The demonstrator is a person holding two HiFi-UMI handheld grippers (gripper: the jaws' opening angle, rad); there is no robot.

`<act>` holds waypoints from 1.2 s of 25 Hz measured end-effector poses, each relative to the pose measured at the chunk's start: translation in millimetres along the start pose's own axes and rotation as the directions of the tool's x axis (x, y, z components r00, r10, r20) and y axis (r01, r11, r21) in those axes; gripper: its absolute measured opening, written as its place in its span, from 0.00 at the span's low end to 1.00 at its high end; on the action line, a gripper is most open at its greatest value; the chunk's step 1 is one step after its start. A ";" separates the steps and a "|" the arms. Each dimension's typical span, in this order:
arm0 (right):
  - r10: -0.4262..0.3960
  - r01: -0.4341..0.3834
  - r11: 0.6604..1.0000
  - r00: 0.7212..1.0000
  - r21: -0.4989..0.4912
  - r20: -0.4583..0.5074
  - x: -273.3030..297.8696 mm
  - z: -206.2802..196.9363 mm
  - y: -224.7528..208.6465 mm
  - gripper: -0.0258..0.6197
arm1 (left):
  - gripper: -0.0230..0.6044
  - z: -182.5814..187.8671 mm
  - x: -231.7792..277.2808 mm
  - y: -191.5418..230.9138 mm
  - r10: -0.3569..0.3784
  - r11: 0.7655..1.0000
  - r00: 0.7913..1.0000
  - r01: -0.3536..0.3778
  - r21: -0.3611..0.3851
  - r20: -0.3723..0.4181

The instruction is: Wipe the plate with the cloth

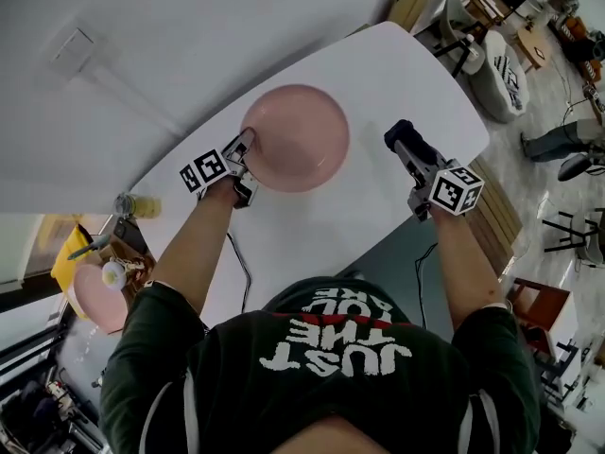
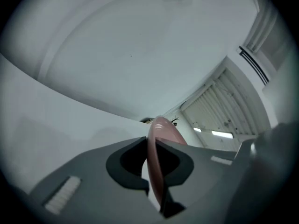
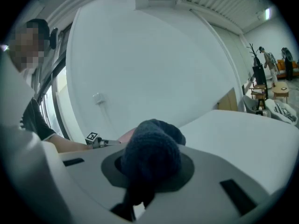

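A round pink plate (image 1: 298, 138) is over the white table (image 1: 406, 64). My left gripper (image 1: 247, 144) is shut on its left rim. In the left gripper view the plate (image 2: 161, 129) stands edge-on, its rim pinched between the jaws of the left gripper (image 2: 150, 148). My right gripper (image 1: 401, 138) is to the right of the plate and apart from it, shut on a dark blue cloth (image 1: 398, 130). In the right gripper view the cloth (image 3: 152, 150) bulges out of the right gripper (image 3: 147, 171), and a sliver of the plate (image 3: 127, 135) shows behind it.
A second pink plate (image 1: 95, 299) and a small bottle (image 1: 134, 205) sit on a low stand at the left. Chairs and small tables (image 1: 501, 55) stand beyond the table's far right end. A person (image 3: 28, 92) stands at the left of the right gripper view.
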State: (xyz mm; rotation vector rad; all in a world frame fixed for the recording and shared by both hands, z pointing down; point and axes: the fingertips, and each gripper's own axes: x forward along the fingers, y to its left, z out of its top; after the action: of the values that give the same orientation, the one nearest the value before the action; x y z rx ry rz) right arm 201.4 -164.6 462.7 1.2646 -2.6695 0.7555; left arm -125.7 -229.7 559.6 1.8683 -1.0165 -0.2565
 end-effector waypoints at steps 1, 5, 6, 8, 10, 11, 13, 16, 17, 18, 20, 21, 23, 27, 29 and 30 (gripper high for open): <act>-0.009 0.009 1.000 1.000 -0.001 -0.007 1.9 -3.6 -2.1 0.12 | 0.07 -3.9 3.8 8.5 0.037 0.999 0.999 -0.037 0.013 -0.009; -0.036 0.036 0.999 0.999 -0.005 -0.038 6.8 -17.3 -9.7 0.12 | 0.07 -17.9 15.6 37.6 0.172 0.983 0.984 -0.168 0.078 -0.047; -0.037 0.037 0.999 0.998 -0.007 -0.049 7.9 -21.8 -10.1 0.12 | 0.07 -21.2 16.8 44.4 0.198 0.976 0.978 -0.192 0.099 -0.059; -0.033 0.033 0.999 0.997 -0.006 -0.067 9.9 -30.3 -9.1 0.12 | 0.07 -27.7 17.1 57.7 0.248 0.962 0.965 -0.235 0.139 -0.083; -0.028 0.027 1.000 0.996 -0.005 -0.081 10.6 -37.6 -7.5 0.12 | 0.07 -32.9 16.0 69.2 0.291 0.947 0.952 -0.272 0.170 -0.100; -0.025 0.025 1.000 0.996 -0.004 -0.088 10.6 -40.7 -6.6 0.12 | 0.07 -34.8 15.2 74.0 0.308 0.941 0.946 -0.287 0.179 -0.104; -0.023 0.023 1.000 0.995 -0.004 -0.101 9.7 -45.7 -4.8 0.12 | 0.07 -38.1 13.9 81.7 0.334 0.932 0.936 -0.310 0.190 -0.110; -0.024 0.023 1.000 0.993 -0.011 -0.115 7.8 -50.7 -2.6 0.12 | 0.07 -49.3 13.6 93.5 0.385 0.910 0.909 -0.344 0.232 -0.160; -0.025 0.024 1.000 0.993 -0.013 -0.118 6.9 -51.7 -1.5 0.12 | 0.08 -54.0 13.6 96.4 0.396 0.905 0.899 -0.349 0.242 -0.185; -0.026 0.024 1.000 0.993 -0.016 -0.119 5.7 -52.4 -0.2 0.12 | 0.11 -57.6 13.8 97.3 0.398 0.905 0.894 -0.345 0.250 -0.205; -0.026 0.023 0.999 0.993 -0.024 -0.119 1.6 -52.5 3.0 0.12 | 0.29 -61.3 14.1 94.8 0.389 0.908 0.892 -0.328 0.262 -0.229; -0.025 0.022 0.999 0.993 -0.026 -0.118 -1.5 -52.4 5.0 0.12 | 0.37 -61.0 12.1 93.0 0.390 0.906 0.892 -0.328 0.269 -0.227; -0.017 0.014 1.000 0.994 -0.026 -0.111 -10.0 -52.0 9.4 0.12 | 0.45 -54.5 1.4 87.8 0.400 0.896 0.898 -0.343 0.280 -0.181; 0.005 -0.008 0.999 0.995 -0.036 -0.096 -31.2 -49.0 16.2 0.12 | 0.46 -29.9 -39.4 49.0 0.332 0.910 0.943 -0.319 0.265 -0.004; 0.011 -0.017 0.998 0.995 -0.059 -0.098 -43.3 -47.9 17.8 0.12 | 0.46 -29.8 -65.8 14.5 0.261 0.922 0.964 -0.265 0.282 0.053; 0.016 -0.024 0.997 0.995 -0.071 -0.102 -50.0 -48.7 19.4 0.12 | 0.46 -35.0 -80.7 -3.2 0.231 0.923 0.971 -0.241 0.300 0.068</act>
State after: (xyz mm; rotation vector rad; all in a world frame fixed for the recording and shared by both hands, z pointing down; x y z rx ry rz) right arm 213.5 -96.2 483.2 1.1521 -2.6072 0.6990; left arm -155.3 -146.9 555.9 1.9949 -1.3530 0.0187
